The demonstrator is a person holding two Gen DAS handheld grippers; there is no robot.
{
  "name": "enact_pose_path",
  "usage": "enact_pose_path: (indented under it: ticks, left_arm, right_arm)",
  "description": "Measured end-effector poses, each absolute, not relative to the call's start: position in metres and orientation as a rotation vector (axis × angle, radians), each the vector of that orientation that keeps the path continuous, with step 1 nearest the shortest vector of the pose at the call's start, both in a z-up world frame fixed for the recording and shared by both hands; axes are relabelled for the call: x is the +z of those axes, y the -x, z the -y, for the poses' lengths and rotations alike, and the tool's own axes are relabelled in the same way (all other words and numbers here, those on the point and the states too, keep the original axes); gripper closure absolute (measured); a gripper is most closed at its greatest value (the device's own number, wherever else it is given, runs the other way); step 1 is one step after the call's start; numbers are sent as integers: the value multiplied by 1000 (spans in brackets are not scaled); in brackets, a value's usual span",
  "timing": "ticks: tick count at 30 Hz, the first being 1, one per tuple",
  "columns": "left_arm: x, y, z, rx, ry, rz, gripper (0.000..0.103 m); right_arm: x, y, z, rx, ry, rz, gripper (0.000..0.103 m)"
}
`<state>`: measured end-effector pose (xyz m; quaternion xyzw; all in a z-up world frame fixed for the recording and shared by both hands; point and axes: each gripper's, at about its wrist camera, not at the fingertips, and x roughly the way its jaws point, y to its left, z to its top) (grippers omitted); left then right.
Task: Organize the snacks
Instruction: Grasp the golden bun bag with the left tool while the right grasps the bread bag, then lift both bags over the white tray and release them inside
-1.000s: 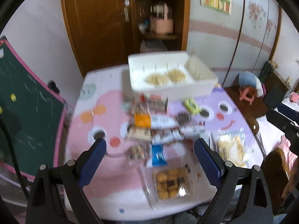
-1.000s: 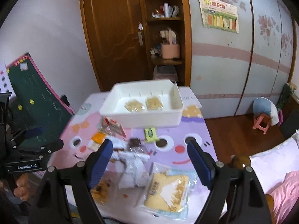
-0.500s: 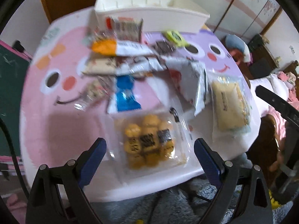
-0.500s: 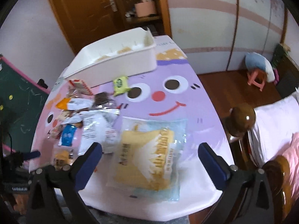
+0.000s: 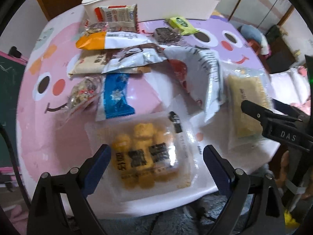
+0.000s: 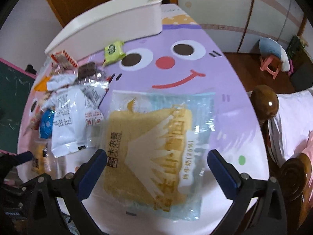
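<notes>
Sorting has barely started: nearly all snack packets lie scattered on the tabletop [image 6: 225,62] before the white bin [image 6: 109,27], left gripper [image 5: 156,163] and right gripper [image 6: 156,165] jaws wide, empty, over the cookie pack [image 5: 144,152] and cake packet [image 6: 156,146].

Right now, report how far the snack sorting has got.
Barely started: the snack pile lies loose on the table outside the white bin. In hand: nothing; the open left gripper brackets the small-cakes pack, the open right gripper the sliced-bread bag. Everything remains.
</notes>
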<state>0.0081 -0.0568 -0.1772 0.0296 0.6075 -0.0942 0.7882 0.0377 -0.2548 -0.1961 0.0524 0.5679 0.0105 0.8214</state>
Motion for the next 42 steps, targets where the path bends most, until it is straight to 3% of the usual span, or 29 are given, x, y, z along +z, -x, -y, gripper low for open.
enact_pose_path:
  ticks: [7,12,22,25,28,30,36,42]
  left_arm:
    - [-182,-15,46,-134,-61,-1325,8]
    - [-194,-18,39,-128,-35,-1385,0]
    - [-204,-26,48,-152,-38,-1414,0]
    - [-218,-31,41,-191,54,-1488,0]
    - [-215,-29,44,-198,31,-1456,4]
    - [-210,-27,45,-207,32,-1429,21]
    - [-196,-18,33,-220,82,-1394,28]
    - [-163,-2,10,-225,84,-1288,29]
  right_arm:
    - [-208,-43,239,28,-64,-1246,0]
    - [-215,-44,228,27,5,-1268,0]
    - [-216,-47,223,30,31,-1309,0]
    - [-216,-49,224,29,24,-1314,6]
    - [-212,-49,223,39,18,-1307,12]
    - [-211,-48,223,41,11,-1299,13]
    - [-206,-40,231,65,-31,-1295,16]
    - [-183,-30,243,70,-81,-1230,16]
